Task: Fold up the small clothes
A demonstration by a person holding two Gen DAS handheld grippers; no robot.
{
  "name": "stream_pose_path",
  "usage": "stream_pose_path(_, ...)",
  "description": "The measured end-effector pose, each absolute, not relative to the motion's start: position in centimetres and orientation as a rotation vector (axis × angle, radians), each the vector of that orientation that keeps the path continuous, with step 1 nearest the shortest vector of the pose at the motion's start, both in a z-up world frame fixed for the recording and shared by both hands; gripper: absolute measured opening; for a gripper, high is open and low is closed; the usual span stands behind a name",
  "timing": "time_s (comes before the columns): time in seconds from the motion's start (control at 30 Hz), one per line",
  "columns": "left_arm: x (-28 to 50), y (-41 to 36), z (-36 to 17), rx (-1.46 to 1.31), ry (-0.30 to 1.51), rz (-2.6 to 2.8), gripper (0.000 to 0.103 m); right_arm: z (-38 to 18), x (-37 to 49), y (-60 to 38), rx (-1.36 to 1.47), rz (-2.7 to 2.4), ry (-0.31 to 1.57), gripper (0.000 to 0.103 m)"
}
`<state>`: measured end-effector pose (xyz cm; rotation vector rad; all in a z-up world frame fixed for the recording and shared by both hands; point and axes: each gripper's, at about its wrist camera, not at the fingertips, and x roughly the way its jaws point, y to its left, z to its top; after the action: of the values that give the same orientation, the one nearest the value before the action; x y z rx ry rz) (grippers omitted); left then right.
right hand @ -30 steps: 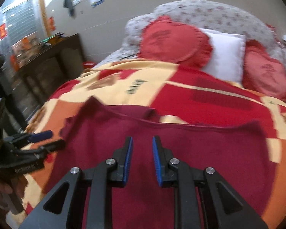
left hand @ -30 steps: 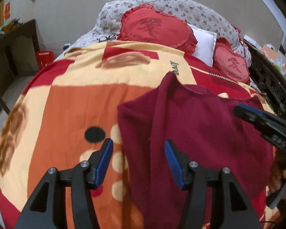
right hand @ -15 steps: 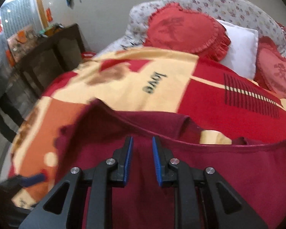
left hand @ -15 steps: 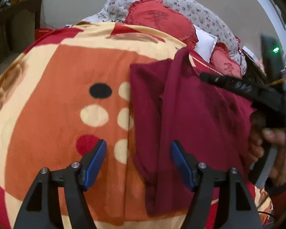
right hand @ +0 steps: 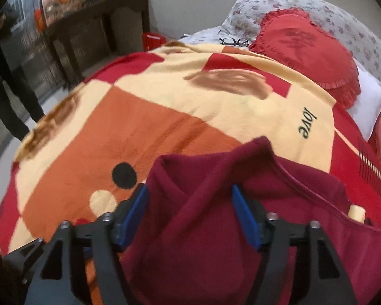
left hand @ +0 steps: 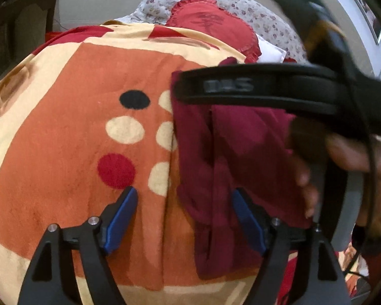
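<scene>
Both tools [left hand: 184, 218] [right hand: 190, 214] gape wide over the rumpled, part-folded maroon garment [right hand: 216, 228].

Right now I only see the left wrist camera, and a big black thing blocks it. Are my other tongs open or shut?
Observer: Open. In the right wrist view the right tongs stand wide apart, with a raised fold of the maroon top between them.
Operator: Is anything lying near the pillows?
Observer: A pair of glasses lies on the flowery bedding, beside the red heart cushion.
Operator: Is somebody else there?
Observer: Yes. Legs in dark trousers stand at the far left of that view, beside the blanket.
</scene>
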<state>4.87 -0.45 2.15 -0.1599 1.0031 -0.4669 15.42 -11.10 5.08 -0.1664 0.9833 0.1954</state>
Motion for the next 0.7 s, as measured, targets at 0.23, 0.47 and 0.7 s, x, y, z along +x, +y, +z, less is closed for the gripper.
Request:
stream_pose_path(0.23, 4.6, -1.0, 2.2, -0.146, 1.003, -0.464, 0.087, 5.6, 14.7, -12.4, -0.159, 0.186, 0.956, 0.047)
stream_pose_path(0.47, 4.9, -1.8, 2.3, -0.150, 1.002, -0.475, 0.086, 8.1, 13.4, -17.8, 0.167, 0.272, 0.915, 0.030)
stream_pose_path(0.7, 4.7, -2.9, 2.3, -0.142, 1.019, -0.509, 0.050, 8.0, 13.5, -16.5, 0.105, 0.263, 0.921, 0.033)
